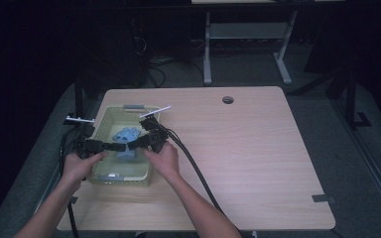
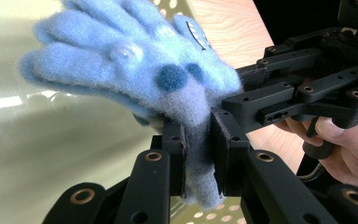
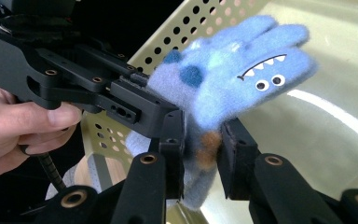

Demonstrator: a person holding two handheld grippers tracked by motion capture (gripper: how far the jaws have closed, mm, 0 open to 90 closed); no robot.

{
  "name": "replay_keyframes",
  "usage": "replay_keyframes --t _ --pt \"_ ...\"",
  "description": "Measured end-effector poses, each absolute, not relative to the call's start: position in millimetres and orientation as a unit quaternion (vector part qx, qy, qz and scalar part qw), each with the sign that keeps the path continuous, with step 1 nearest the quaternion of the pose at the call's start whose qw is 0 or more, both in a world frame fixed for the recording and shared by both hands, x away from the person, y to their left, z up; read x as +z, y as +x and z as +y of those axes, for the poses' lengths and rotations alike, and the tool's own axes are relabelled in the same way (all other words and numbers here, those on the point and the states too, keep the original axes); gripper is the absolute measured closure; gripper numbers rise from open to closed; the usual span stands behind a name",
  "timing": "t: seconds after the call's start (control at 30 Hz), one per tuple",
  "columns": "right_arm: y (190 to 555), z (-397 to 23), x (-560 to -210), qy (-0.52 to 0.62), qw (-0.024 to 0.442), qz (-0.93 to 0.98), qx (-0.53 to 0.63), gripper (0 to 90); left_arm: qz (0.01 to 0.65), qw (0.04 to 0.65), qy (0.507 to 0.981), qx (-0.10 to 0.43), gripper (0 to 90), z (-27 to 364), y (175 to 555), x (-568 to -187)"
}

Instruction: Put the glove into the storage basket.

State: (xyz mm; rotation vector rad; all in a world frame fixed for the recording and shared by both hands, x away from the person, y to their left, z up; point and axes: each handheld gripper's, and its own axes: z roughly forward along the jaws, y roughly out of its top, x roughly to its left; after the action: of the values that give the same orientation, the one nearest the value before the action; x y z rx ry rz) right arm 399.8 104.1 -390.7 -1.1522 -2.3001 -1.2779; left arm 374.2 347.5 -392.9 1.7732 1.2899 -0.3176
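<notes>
Both grippers' fingers [image 2: 175,154] clamp the blue glove [image 2: 135,70] over the basket [image 1: 101,121].

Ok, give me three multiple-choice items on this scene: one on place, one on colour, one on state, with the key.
1. Where is the glove?
A. Over the basket
B. Beside the table's cable hole
C. On the floor

2. What colour is the glove?
A. Red
B. Light blue with darker spots
C. Plain white

3. How do the left gripper and right gripper stand?
A. Both open
B. One shut
C. Both shut on the glove

Key: 1 A, the high view shows it held above the tray-like basket; 2 B, blue fleece with dark blue dots; 3 C, each gripper view shows fabric pinched between its jaws.
</notes>
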Motion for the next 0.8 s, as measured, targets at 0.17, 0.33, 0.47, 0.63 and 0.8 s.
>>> replay_keyframes --t 0.17,0.33,0.47,0.63,0.8 --pt "401.9 106.5 -394.6 -0.402 0.140 -0.794 -0.435 72.3 0.525 0.438 0.719 -0.125 76.7 347.9 375.1 -395.6" --pt "403.0 108.0 -396.6 -0.406 0.138 -0.797 -0.426 71.7 0.531 0.428 0.722 -0.119 76.7 345.9 375.8 -396.6" --pt "403.7 105.6 -395.4 -0.411 0.128 -0.799 -0.420 70.8 0.537 0.412 0.728 -0.110 76.7 346.5 376.6 -398.3" --pt "403.5 99.7 -391.1 -0.415 0.120 -0.797 -0.423 70.9 0.543 0.386 0.739 -0.100 76.9 343.5 378.3 -402.8" --pt "399.9 98.9 -388.6 -0.408 0.121 -0.801 -0.422 70.6 0.559 0.341 0.751 -0.086 76.8 331.5 382.0 -409.9"
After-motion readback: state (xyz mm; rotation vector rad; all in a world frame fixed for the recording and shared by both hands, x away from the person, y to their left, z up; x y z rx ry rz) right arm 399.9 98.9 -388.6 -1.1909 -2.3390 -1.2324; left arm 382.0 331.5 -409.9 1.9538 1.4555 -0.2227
